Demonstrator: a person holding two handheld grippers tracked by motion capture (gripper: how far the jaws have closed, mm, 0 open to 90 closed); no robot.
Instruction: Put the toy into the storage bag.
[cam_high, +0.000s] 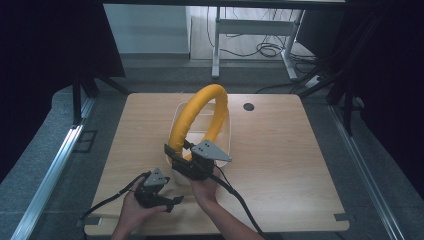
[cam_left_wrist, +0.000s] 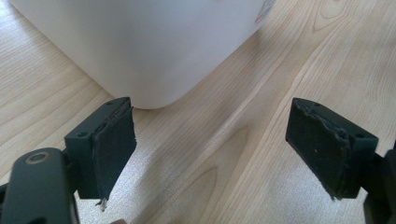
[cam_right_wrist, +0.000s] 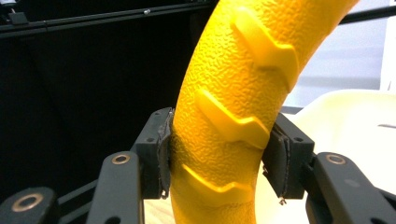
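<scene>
Yellow bumpy foam ring (cam_high: 200, 117) is held upright above the white plastic tub (cam_high: 226, 131), pinched tight at its near end by the right claw (cam_right_wrist: 219, 154). Left claw (cam_left_wrist: 210, 149) is wide open, empty, near the tub's corner on the wooden surface (cam_high: 280, 165).

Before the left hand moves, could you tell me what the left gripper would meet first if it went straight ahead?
Probably the white tub: its rounded corner lies just beyond the open left gripper, slightly left of centre.
</scene>
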